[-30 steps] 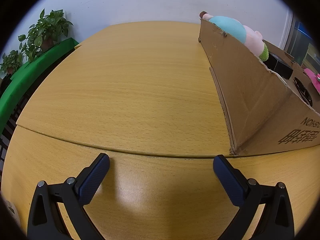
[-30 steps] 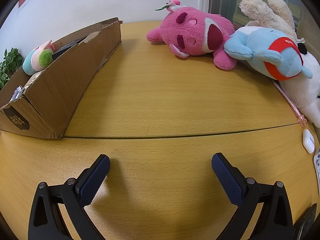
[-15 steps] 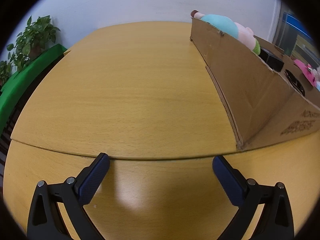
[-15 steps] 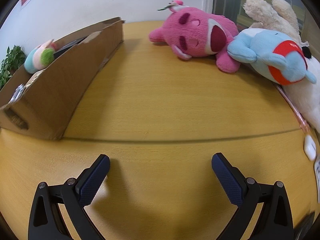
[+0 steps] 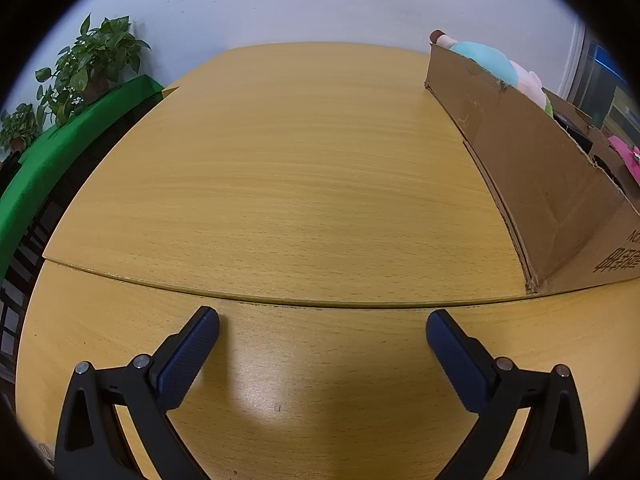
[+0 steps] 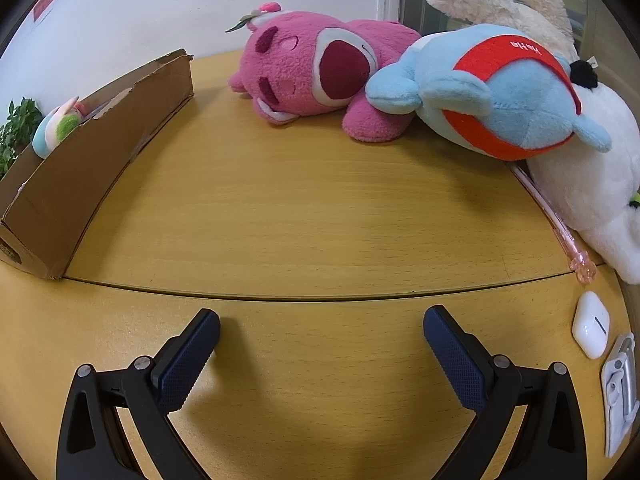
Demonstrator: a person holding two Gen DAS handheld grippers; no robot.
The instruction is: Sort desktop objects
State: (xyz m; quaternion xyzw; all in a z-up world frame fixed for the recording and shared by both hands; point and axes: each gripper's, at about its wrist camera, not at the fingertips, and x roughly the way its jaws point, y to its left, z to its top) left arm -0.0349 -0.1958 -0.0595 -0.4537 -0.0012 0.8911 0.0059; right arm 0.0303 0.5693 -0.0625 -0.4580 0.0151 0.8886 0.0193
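Since a second ago the right gripper [image 6: 321, 322] has edged nearer the pink plush [image 6: 316, 76] and blue plush [image 6: 496, 100]; both grippers gape empty, left gripper [image 5: 322, 324] included. Cardboard box [image 6: 92, 152] apparently holds one toy; most sorting remains.

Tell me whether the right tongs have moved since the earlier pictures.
Yes. The right tongs have advanced toward the plush toys: against the fixed pink plush, which looks larger and nearer now, while the cardboard box has slid toward the left edge.
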